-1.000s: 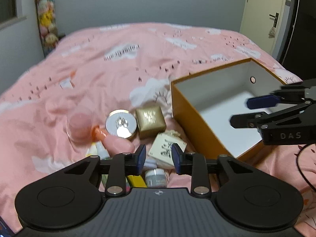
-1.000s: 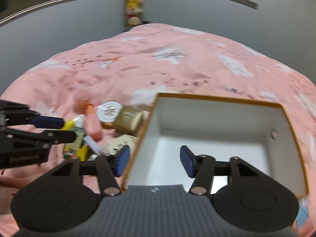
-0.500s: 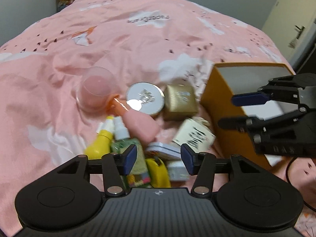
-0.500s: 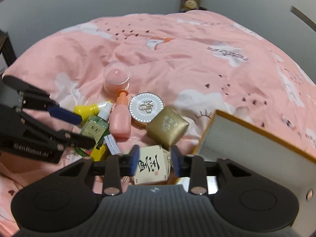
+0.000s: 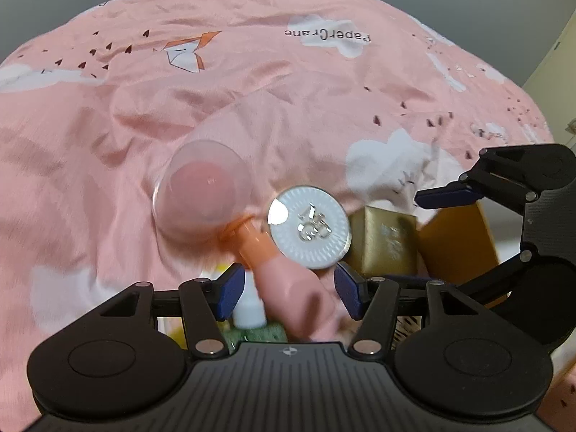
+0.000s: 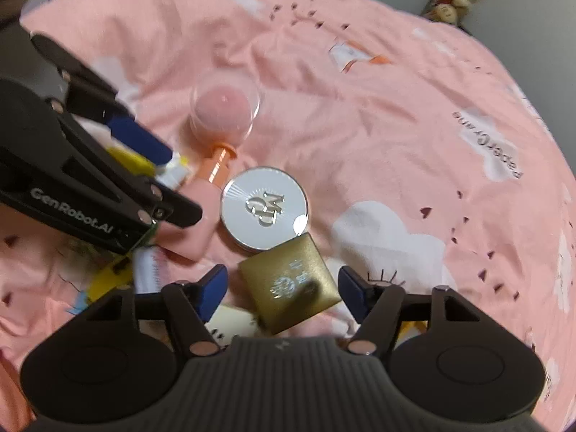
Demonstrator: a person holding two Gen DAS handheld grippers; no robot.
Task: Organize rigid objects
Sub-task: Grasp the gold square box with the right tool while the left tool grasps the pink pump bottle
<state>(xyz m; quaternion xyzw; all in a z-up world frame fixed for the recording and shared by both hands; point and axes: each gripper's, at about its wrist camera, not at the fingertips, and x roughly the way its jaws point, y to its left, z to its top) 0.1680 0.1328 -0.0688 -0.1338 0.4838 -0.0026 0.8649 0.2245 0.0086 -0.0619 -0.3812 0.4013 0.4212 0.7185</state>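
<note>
Both hands have swung away from the orange box and dropped over the pile of toiletries on the bed, and both claws have just been opening as they came. Nearest the left gripper, the pink bottle lies between its spread pads, not yet pinched, with a white-capped green bottle just beside it. Over on the other side, the right gripper hangs spread as well, and the gold box sits square between its blue pads, again with no contact that I can see.

Just beyond those two lies the round silver compact, touching the gold box's far corner and close beside the pink bottle's neck. Farther out stands the clear cup with a pink ball, at the tip of the bottle's orange cap. The orange box now shows only as a corner beside the gold box in the left view. Past everything, the pink bedspread runs bare to the bed's far edge.

So it looks like a double pick is lined up: bottle left, gold box right, nothing packed yet.
</note>
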